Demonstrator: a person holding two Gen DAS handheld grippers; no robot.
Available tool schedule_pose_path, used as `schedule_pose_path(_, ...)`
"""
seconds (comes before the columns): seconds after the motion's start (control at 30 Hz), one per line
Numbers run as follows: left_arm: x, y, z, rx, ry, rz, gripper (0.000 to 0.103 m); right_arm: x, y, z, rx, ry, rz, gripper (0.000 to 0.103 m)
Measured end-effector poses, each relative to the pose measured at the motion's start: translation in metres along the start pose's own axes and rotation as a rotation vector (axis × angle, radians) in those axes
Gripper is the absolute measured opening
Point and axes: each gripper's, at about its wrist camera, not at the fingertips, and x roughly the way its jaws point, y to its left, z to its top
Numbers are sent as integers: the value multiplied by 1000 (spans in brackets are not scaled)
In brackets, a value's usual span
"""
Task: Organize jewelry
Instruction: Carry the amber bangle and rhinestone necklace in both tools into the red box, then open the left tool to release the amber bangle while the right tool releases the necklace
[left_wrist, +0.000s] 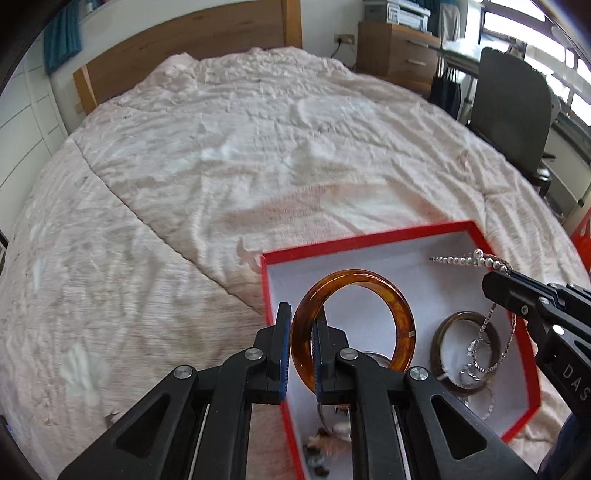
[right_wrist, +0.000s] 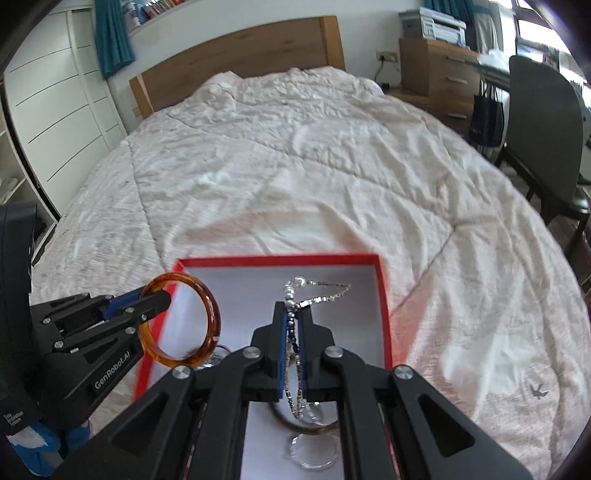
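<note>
A red box (left_wrist: 365, 240) with a white inside lies on the bed; it also shows in the right wrist view (right_wrist: 384, 314). My left gripper (left_wrist: 301, 314) is shut on an amber bangle (left_wrist: 402, 314) and holds it upright above the box's left side; the bangle also shows in the right wrist view (right_wrist: 212, 310). My right gripper (right_wrist: 292, 308) is shut on a pearl and silver chain necklace (right_wrist: 295, 286), whose loops hang down into the box (left_wrist: 480, 343). A dark brown bangle (left_wrist: 443, 328) and clear rings (right_wrist: 314, 454) lie in the box.
The bed has a rumpled pale pink cover (left_wrist: 240, 155) and a wooden headboard (right_wrist: 240, 55). A dark chair (right_wrist: 539, 122) and a wooden dresser (right_wrist: 436, 62) stand to the right. White wardrobe doors (right_wrist: 55, 122) are on the left.
</note>
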Motion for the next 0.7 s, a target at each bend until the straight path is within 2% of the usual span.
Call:
schedule_pose_path(0.3, 28, -4, -11, -4, 41, 0, 10, 33, -16, -19, 32, 50, -6, 5)
schedule_pose_path(0.4, 28, -5, -12, -7, 36, 3, 15, 33, -19, -22, 34, 54, -24, 7)
schedule_pose_path(0.57, 26, -5, -13, -22, 42, -16, 15, 32, -21, -23, 39, 64, -49, 7)
schedule_pose_path(0.7, 19, -5, -14, -40, 41, -35, 22, 24, -23, -25, 33, 66, -69, 11)
